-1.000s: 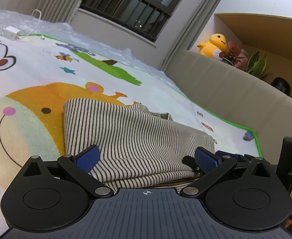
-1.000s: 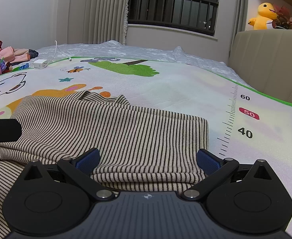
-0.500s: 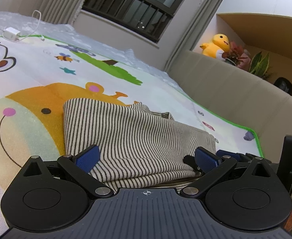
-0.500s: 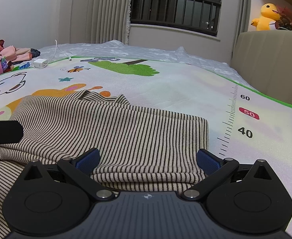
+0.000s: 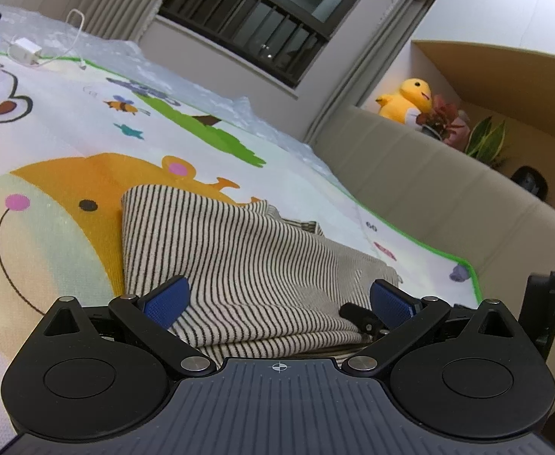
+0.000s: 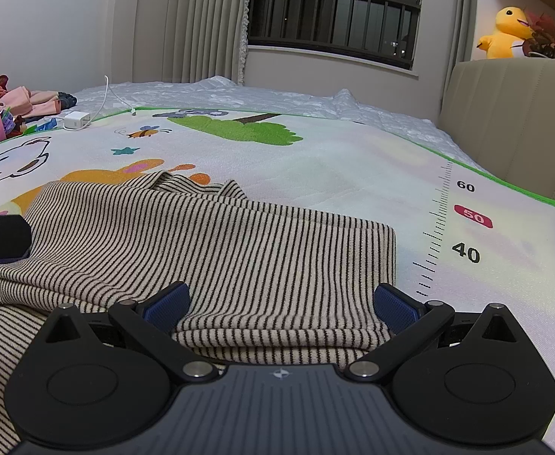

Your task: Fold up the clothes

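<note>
In the left wrist view, a cartoon play mat (image 5: 69, 144) is seen to the left of the jaws and far ahead of them. The left gripper (image 5: 277, 299) is held low over it, and its jaws are spread wide with nothing pinched. The striped top (image 5: 232, 258) is found between the 2 blue pads (image 5: 165, 301), folded over on itself, and it reaches ahead of them. Its near folded edge is seen just in front of the gripper body. Part of the other gripper (image 5: 543, 311) is seen to the right of the jaws. A beige sofa (image 5: 448, 197) is seen further right, with a yellow plush toy (image 5: 406, 100) up on it.

In the right wrist view, a white charger (image 6: 76, 119) is seen far ahead and to the left of the jaws. The right gripper (image 6: 281, 303) is also spread wide, and nothing is pinched. The striped top (image 6: 239, 250) lies between its jaws and runs off to the left. On the mat (image 6: 353, 159), to the right of the jaws, the ruler marks 40, 50 and 60 (image 6: 467, 220) are printed.
</note>
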